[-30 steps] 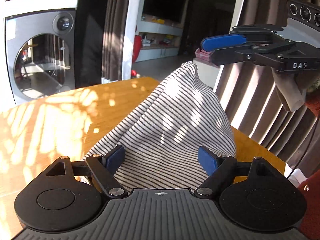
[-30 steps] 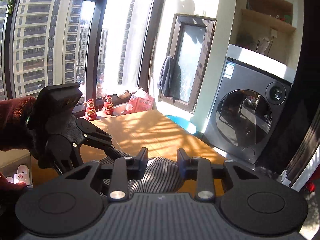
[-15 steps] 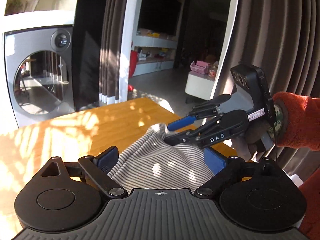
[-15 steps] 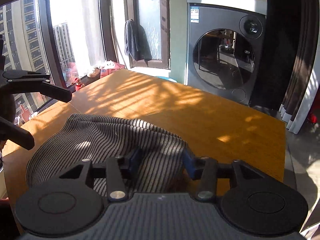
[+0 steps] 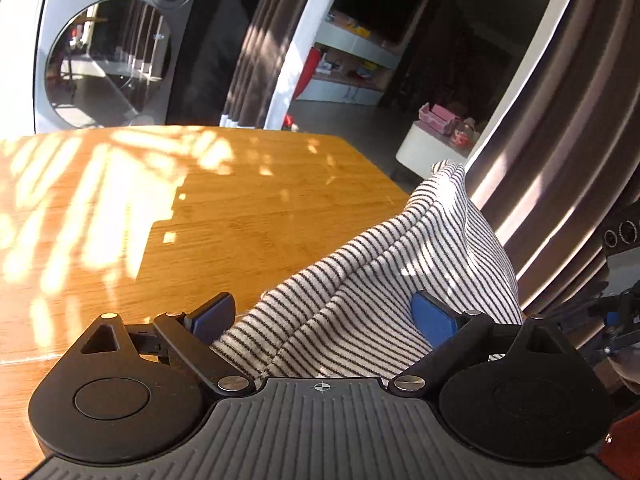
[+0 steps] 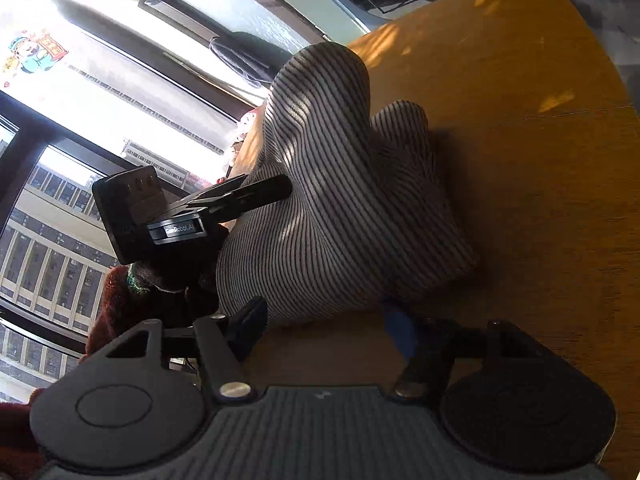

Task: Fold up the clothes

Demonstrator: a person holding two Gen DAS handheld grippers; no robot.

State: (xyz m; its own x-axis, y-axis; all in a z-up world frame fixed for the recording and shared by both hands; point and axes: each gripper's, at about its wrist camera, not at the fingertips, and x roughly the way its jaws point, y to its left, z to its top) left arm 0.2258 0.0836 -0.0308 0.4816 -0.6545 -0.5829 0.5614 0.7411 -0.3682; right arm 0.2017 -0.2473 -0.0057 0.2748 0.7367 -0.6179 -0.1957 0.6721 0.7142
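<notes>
Evidently soft and limp, the striped garment [image 5: 372,280] bunches between the spread left tongs [image 5: 324,316]; right tongs [image 6: 324,324], also spread, should pinch its near hem on the counter [image 6: 540,160].

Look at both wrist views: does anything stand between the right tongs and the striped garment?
Nothing visible does. The right tongs stand open just short of the striped garment, with only bare wooden table in the gap. The left tongs reach the cloth from its far side, clear of that path.
</notes>
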